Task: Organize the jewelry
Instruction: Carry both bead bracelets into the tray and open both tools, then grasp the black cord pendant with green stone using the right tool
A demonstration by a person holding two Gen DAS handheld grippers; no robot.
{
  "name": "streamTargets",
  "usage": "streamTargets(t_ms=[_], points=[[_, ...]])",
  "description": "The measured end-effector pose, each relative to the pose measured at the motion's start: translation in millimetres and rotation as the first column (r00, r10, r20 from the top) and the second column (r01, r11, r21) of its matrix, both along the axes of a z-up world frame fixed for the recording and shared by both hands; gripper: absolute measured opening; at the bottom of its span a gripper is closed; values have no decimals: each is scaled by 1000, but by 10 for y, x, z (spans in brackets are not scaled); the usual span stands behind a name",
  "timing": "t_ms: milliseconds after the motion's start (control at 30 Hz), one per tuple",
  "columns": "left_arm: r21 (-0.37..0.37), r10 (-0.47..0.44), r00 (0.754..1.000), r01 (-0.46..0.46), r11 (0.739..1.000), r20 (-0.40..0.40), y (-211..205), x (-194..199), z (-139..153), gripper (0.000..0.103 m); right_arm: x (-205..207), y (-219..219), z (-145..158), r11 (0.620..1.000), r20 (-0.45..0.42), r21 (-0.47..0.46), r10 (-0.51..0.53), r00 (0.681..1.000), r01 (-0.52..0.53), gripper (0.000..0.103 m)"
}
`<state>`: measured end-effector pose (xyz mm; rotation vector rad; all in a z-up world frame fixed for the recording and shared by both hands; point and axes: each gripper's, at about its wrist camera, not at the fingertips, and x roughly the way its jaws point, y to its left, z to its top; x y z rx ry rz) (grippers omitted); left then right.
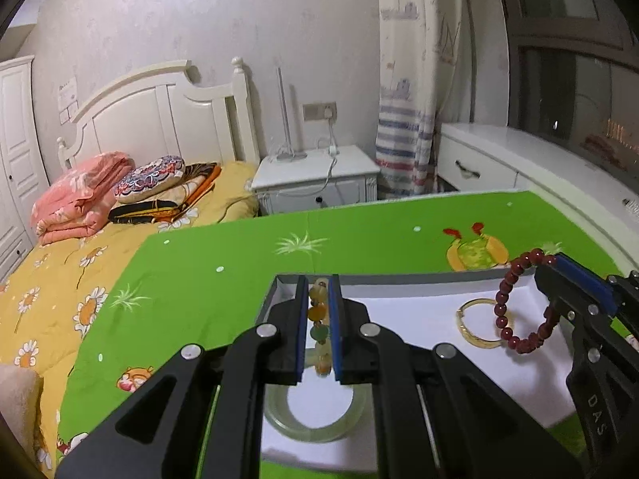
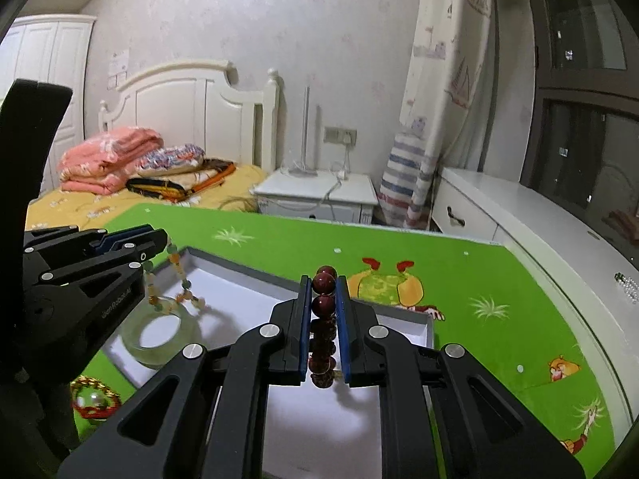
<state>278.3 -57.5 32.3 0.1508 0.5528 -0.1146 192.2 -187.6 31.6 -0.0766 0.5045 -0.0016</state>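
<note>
Jaws: left gripper [image 1: 318,327] clamps multicolour bead bracelet [image 1: 318,319] | right gripper [image 2: 323,327] clamps red bead bracelet [image 2: 323,307] | both above white tray [image 1: 399,311]

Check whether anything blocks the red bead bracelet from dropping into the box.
The right gripper holds the red bead bracelet over the white box. The gold bangle lies just beneath it; the floor nearby is bare.

Dark red bead bracelet [image 2: 324,319]; pale green bangle [image 2: 159,335]; gold bangle [image 1: 479,321]; green cartoon-print cloth [image 1: 239,255]; white tray [image 1: 407,311]
</note>
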Motion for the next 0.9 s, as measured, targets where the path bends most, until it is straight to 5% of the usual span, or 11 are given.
streamTargets(t_ms=[133,200,233,267,400,600,900], points=[[34,13,1000,-12,999,-14,-109,106,-106,12,58,13,-81,1000,-23,-5,-10,1000,10,15],[36,16,1000,-15,999,-22,-132,107,-124,37,49,8,-81,1000,-25,6,-10,1000,11,23],[37,21,1000,-20,999,-8,-144,96,-114,57,46,-4,-72,1000,-23,13,-9,1000,9,27],[43,23,1000,-24,999,12,-144,72,-103,62,24,-8,-59,1000,-15,17,-9,1000,9,33],[75,11,1000,-13,997,18,-150,-15,-109,63,-62,-8,-25,1000,-11,28,-5,1000,5,37],[78,31,999,-32,996,12,37,-272,-114,80,-358,56,10,999,-5,30,28,1000,-28,38],[81,88,995,-92,993,49,562,-1071,-122,94,-967,230,-106,995,-28,31,98,995,-98,39]])
